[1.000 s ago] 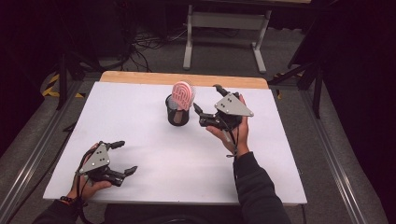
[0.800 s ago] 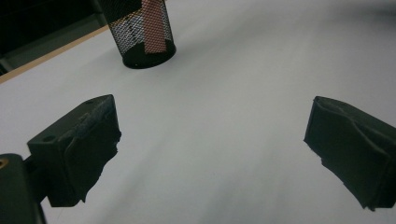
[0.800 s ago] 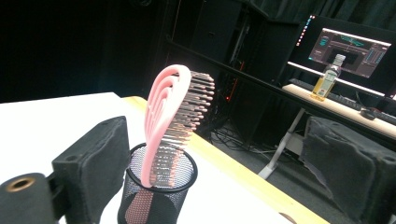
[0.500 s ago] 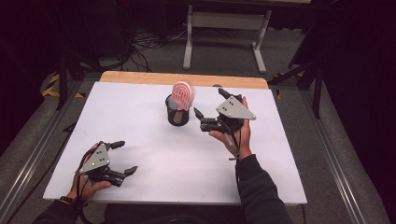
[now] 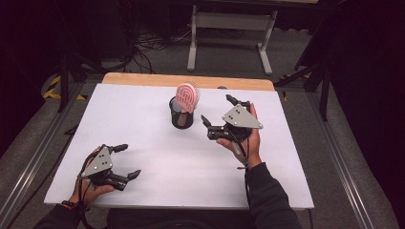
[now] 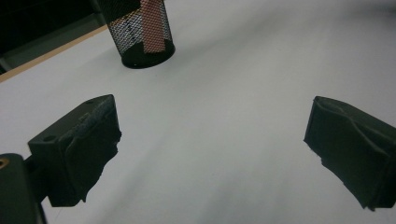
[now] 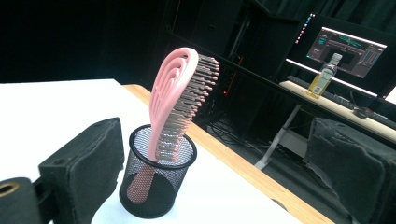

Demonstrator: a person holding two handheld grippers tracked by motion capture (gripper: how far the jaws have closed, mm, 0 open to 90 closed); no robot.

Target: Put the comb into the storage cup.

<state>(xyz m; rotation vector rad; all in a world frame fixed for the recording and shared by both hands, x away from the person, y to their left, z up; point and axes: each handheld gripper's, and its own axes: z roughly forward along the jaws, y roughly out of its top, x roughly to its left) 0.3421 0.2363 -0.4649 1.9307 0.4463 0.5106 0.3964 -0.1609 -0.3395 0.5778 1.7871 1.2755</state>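
A pink hairbrush (image 5: 186, 96) (image 7: 180, 98) stands handle-down in a black mesh cup (image 5: 181, 114) (image 7: 156, 186) (image 6: 140, 32) near the far middle of the white table (image 5: 143, 133). My right gripper (image 5: 221, 110) is open and hovers just to the right of the cup, apart from it, its jaws wide and empty (image 7: 219, 172). At the near left corner of the table my left gripper (image 5: 127, 161) is open too, with nothing between its jaws (image 6: 210, 154).
A wooden strip (image 5: 143, 79) edges the table's far side. Beyond it stand a white desk frame (image 5: 229, 28) and cables on the floor. The right gripper view shows a monitor (image 7: 348, 46) and a bottle (image 7: 322, 77) on a far desk.
My right gripper has drawn back from the cup, toward the near right. The left gripper has stayed where it was.
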